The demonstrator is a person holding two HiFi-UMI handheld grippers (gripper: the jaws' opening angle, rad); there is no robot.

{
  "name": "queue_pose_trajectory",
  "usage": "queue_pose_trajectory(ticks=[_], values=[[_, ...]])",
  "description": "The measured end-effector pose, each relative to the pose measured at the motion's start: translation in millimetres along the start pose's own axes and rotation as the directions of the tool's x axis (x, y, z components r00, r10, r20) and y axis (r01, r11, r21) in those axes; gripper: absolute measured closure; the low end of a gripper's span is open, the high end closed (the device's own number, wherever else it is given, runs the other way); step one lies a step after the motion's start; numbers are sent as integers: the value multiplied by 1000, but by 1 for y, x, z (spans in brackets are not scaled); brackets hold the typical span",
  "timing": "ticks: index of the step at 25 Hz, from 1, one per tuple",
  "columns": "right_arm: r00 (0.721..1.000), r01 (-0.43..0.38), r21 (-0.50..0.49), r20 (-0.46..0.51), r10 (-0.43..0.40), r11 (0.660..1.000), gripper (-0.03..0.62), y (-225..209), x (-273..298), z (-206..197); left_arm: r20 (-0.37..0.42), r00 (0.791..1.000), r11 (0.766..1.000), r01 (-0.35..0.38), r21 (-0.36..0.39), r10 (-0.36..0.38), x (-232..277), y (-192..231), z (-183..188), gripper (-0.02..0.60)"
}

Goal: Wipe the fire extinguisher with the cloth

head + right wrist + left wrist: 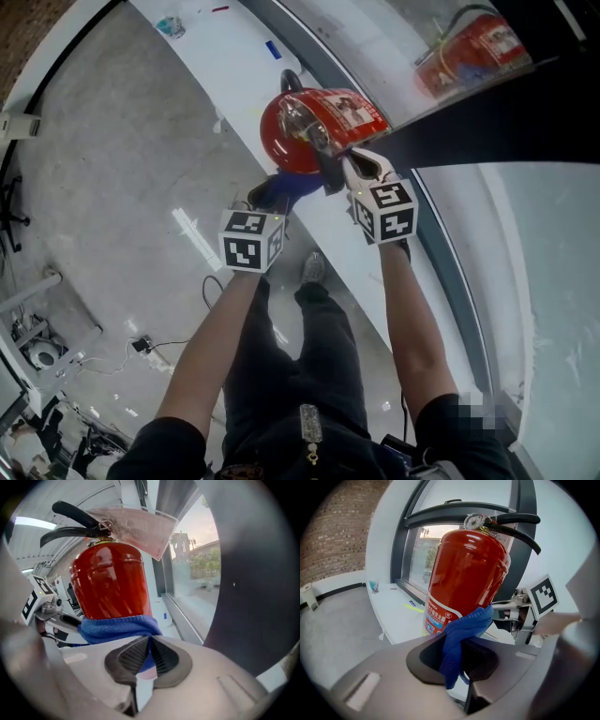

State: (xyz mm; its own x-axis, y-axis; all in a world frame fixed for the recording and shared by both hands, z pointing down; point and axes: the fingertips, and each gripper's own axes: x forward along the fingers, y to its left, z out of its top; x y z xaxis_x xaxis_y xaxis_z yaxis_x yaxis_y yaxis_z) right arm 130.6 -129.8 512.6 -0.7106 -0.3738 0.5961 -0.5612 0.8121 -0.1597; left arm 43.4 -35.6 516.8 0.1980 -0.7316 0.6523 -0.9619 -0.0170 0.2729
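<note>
A red fire extinguisher (300, 131) stands upright on the white window ledge (234, 66), with a black handle and gauge on top (480, 521). A blue cloth (461, 632) is stretched round its lower body, each end pinched by one gripper. My left gripper (281, 195) is shut on the cloth's left end (295, 187), just left of the cylinder. My right gripper (349, 176) is shut on the other end (119, 629), pressed close against the cylinder (110, 581). In the head view the cloth is mostly hidden behind the grippers.
A dark window frame (441, 253) runs along the ledge's right side, with glass beyond. A second red extinguisher (469, 52) lies behind the glass at top right. Small items (171, 25) sit far along the ledge. The grey floor (112, 187) lies to the left.
</note>
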Motion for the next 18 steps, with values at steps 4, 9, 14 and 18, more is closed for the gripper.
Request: queue_pose_trajectory(ticks=[4,9,14,18], values=[[1000,26,40,-1,-26,999,576,1,4,-17,-11,999,999,-44,-20,44,5,6,-11,529],[1000,20,55,-12,-20,998,576,19,8,-36,-5,997,997,-78,-29,78,9,34,-13,529],[999,-3,43,-43,5,999,576,39,17,-59,1,995,995,-102,-14,102,27,62,-13,529],[999,-13,17,-37,13,1000,576,45,24,-66,21,994,993,-110,-35,111,36,72,-21,529]])
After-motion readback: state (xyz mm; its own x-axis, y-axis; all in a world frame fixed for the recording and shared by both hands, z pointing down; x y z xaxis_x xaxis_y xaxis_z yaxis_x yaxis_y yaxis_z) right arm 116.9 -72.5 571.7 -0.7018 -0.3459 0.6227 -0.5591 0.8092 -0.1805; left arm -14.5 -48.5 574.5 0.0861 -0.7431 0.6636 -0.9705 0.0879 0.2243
